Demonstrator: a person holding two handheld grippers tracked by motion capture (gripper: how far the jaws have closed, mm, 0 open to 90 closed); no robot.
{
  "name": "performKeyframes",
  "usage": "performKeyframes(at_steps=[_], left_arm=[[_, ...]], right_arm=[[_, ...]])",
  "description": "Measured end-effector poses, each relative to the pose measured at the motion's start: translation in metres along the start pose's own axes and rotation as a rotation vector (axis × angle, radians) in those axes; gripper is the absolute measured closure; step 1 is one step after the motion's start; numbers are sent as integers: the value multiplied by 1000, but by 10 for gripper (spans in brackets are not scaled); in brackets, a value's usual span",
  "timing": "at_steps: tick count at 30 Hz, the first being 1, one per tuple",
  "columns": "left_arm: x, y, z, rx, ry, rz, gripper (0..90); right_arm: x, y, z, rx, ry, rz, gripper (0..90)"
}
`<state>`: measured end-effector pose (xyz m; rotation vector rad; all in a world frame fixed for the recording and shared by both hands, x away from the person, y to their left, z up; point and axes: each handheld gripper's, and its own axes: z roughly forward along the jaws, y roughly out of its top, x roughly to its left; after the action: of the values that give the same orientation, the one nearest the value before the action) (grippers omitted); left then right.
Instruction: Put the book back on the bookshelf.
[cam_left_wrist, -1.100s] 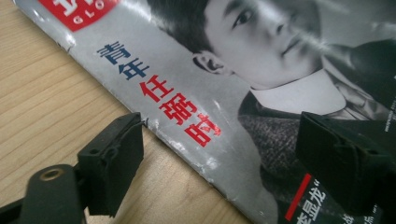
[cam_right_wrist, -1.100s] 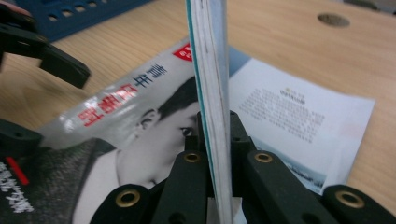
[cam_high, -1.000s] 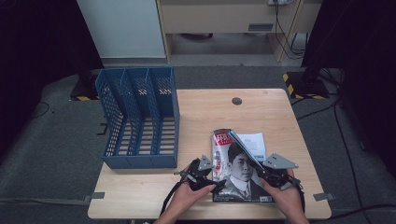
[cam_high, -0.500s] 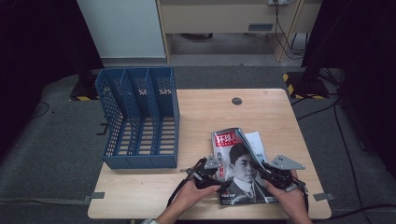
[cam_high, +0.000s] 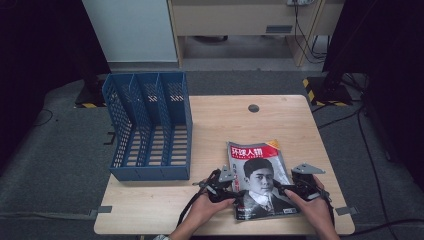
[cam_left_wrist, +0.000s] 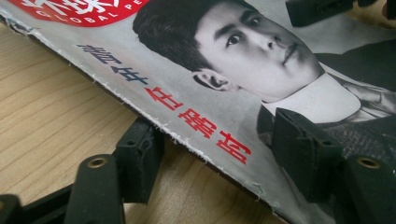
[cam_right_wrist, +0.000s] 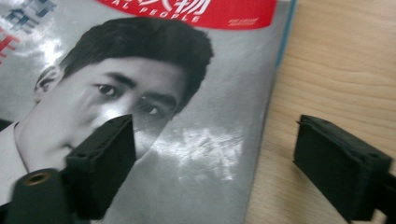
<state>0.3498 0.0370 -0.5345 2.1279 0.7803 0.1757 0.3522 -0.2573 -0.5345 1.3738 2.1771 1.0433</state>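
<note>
Both tools (cam_high: 260, 189) straddle the magazine's (cam_high: 260, 177) side edges, unclamped.

The magazine (cam_high: 260, 177), tilted up a second ago, now lies flat on the table (cam_high: 220, 125). The right gripper (cam_right_wrist: 215, 163) has just opened and let it go; the left gripper (cam_left_wrist: 219, 154) has just been closing across its edge.

In the left gripper view, the magazine (cam_left_wrist: 196, 93) ran off the top and right edges, its red title cut short, and the underside of its worn edge stayed hidden. The right gripper view cropped the magazine's (cam_right_wrist: 187, 140) red banner at the top. From the high view, hands covered the lower corners of the magazine (cam_high: 260, 175), and its small print was too tiny to read.
</note>
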Motion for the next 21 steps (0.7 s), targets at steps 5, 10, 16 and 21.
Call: performKeyframes(at_steps=[5,10,16,21], left_arm=[[2,-1,-1,-5,-7,-12,413],[1,-1,-3,-2,-27,-23,413],[0,4,-5,-12,-46,-29,415],[3,8,-7,6,-63,-27,378]], right_arm=[[5,0,2,9,18,-31,222],[13,-2,-1,22,11,-41,253],[24,-4,-3,12,8,-79,268],[29,-7,-5,15,19,-85,277]])
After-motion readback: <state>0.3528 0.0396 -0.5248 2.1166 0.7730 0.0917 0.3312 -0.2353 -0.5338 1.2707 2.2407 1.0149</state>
